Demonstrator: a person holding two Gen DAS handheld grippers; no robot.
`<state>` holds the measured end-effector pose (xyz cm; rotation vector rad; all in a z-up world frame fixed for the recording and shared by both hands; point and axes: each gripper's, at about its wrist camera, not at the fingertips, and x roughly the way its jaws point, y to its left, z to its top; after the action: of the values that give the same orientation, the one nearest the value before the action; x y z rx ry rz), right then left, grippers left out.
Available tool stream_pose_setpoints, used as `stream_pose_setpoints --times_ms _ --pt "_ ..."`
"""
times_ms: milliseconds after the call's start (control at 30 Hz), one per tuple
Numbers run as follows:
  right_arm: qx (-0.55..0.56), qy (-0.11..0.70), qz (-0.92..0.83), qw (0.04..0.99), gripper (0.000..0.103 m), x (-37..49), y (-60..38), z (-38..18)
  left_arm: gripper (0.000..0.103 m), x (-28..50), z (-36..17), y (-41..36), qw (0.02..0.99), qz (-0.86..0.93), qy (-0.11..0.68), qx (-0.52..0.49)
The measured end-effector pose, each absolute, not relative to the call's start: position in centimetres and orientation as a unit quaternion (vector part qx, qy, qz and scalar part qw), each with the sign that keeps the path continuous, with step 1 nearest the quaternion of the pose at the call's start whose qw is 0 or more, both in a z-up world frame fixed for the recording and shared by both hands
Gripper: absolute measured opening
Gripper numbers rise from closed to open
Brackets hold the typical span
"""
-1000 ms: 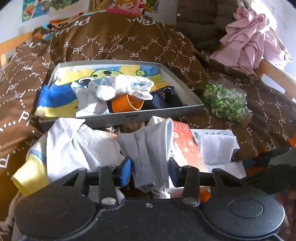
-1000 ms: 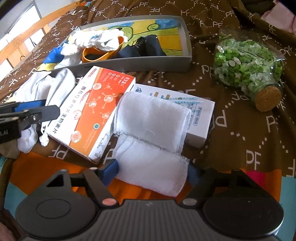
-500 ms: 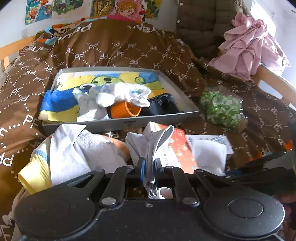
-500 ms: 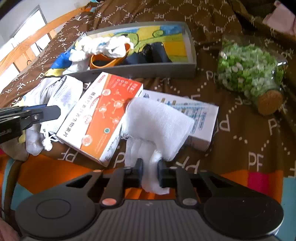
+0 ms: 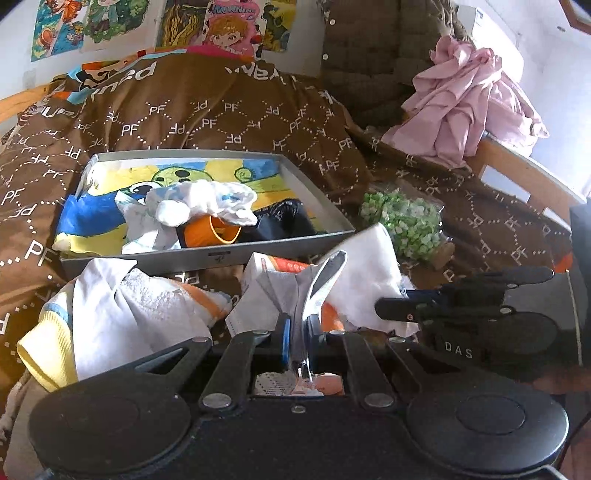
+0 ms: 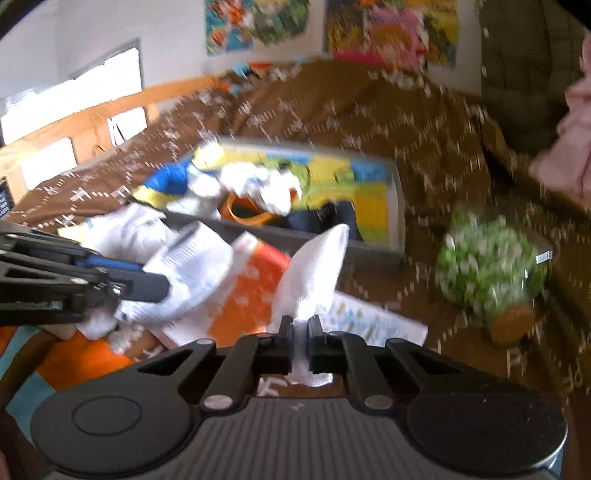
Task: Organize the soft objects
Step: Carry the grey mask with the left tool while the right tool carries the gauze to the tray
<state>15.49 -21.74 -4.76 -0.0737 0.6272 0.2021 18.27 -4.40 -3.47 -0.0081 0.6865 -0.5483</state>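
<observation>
Loads of "PF" print on the brown bedspread [image 5: 229, 110]. Left gripper [image 5: 299, 332] pinches a grey face mask [image 5: 295, 291], right gripper [image 6: 300, 334] pinches white gauze [image 6: 314, 269], both near the grey tray [image 5: 207, 254].

Bedroom clutter around the bed

A brown bedspread [image 5: 229, 110] covers the bed, posters [image 5: 229, 26] hang on the wall behind, a corked jar [image 6: 487, 273] of green bits lies on its side, and an orange box [image 6: 251, 291] lies beside a white box [image 6: 373, 321].
</observation>
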Motion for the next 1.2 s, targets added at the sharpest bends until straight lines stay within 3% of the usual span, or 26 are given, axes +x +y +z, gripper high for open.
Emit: stream_pose_setpoints --times_ms 267,700,1200 --pt "-0.06 0.24 0.107 0.963 0.008 14.4 -20.7 -3.4 0.009 18.3 -2.6 -3.9 0.917 -0.265 0.296 -0.031" --pt "0.006 0.169 0.106 0.98 0.008 19.3 -21.4 -1.1 0.009 23.2 -0.6 -3.0 0.938 -0.261 0.217 -0.069" --pt "0.088 0.18 0.103 0.974 0.008 28.6 -21.4 -2.5 0.009 32.3 -2.6 -0.6 0.948 -0.21 0.21 -0.116"
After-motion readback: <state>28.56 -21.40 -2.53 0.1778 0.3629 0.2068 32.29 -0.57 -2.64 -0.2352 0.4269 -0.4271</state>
